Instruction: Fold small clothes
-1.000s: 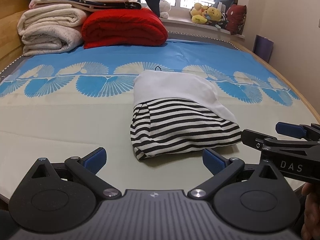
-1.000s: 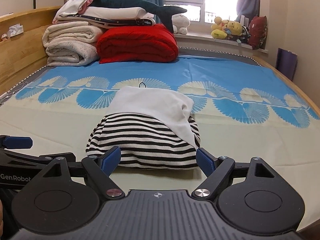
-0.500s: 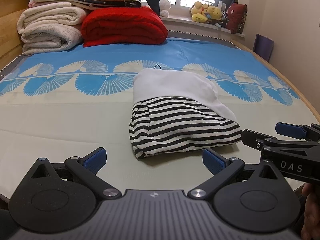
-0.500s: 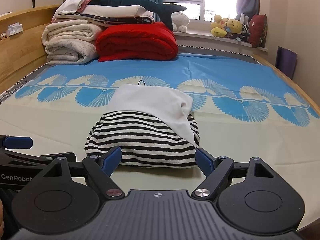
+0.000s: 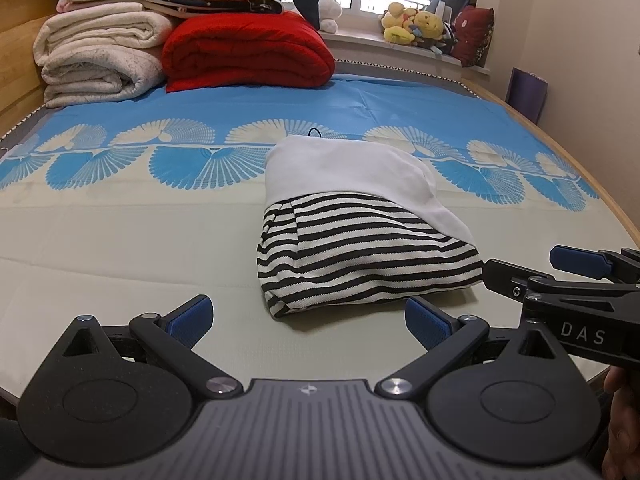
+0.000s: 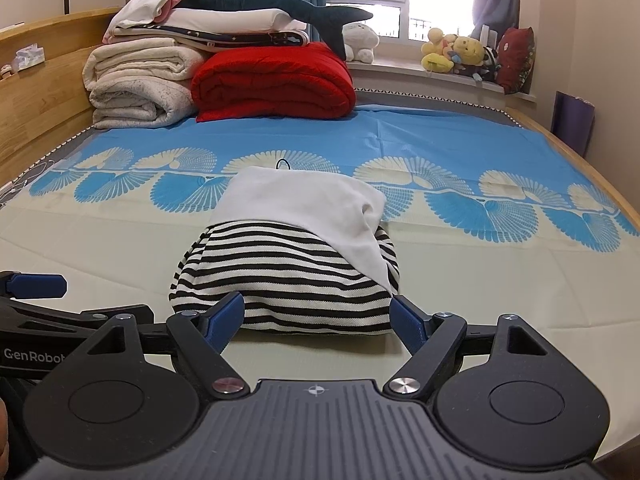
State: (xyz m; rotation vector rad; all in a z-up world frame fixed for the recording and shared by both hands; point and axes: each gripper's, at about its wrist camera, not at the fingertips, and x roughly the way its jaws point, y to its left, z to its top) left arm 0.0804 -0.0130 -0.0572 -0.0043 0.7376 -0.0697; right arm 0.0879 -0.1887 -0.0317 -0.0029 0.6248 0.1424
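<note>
Barely anything has moved: both cameras sit slightly lower, and the folded striped garment stays mid-bed. Left gripper and right gripper hang released, empty, just near of it. Looks folded; next probably means fetching another piece.

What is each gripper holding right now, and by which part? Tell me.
Nothing is held. The left gripper and right gripper are both open, short of the folded striped garment lying on the bed.
</note>
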